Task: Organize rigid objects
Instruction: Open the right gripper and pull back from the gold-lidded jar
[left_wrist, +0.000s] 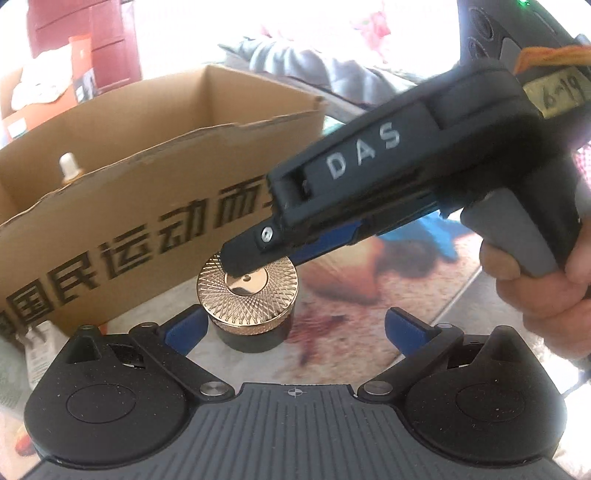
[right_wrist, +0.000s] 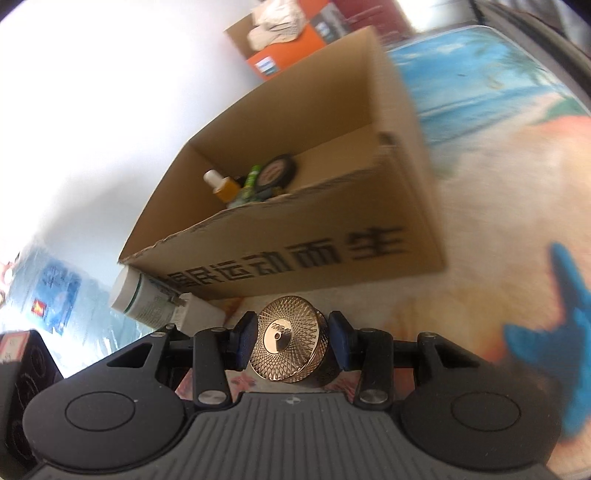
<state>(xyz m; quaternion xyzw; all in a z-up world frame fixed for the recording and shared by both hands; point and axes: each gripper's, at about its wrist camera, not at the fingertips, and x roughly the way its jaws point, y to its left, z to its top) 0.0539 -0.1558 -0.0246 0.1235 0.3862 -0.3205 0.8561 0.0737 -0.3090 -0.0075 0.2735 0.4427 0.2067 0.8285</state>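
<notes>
A dark jar with a patterned gold lid (left_wrist: 247, 291) stands on the printed tablecloth just in front of a cardboard box (left_wrist: 147, 192). My right gripper (left_wrist: 243, 266) reaches in from the right, held by a hand (left_wrist: 546, 288), with its fingers down at the lid. In the right wrist view the jar (right_wrist: 288, 347) sits between the blue pads (right_wrist: 245, 339), which press on both sides of the lid. My left gripper (left_wrist: 295, 326) is open and holds nothing; the jar stands just ahead of its left finger.
The open box (right_wrist: 295, 236) holds a white-capped bottle (right_wrist: 221, 184), a green item and a round dark tin (right_wrist: 277, 170). A white bottle (right_wrist: 144, 302) lies against the box's near left corner. The beach-print tablecloth (right_wrist: 498, 184) stretches right of the box.
</notes>
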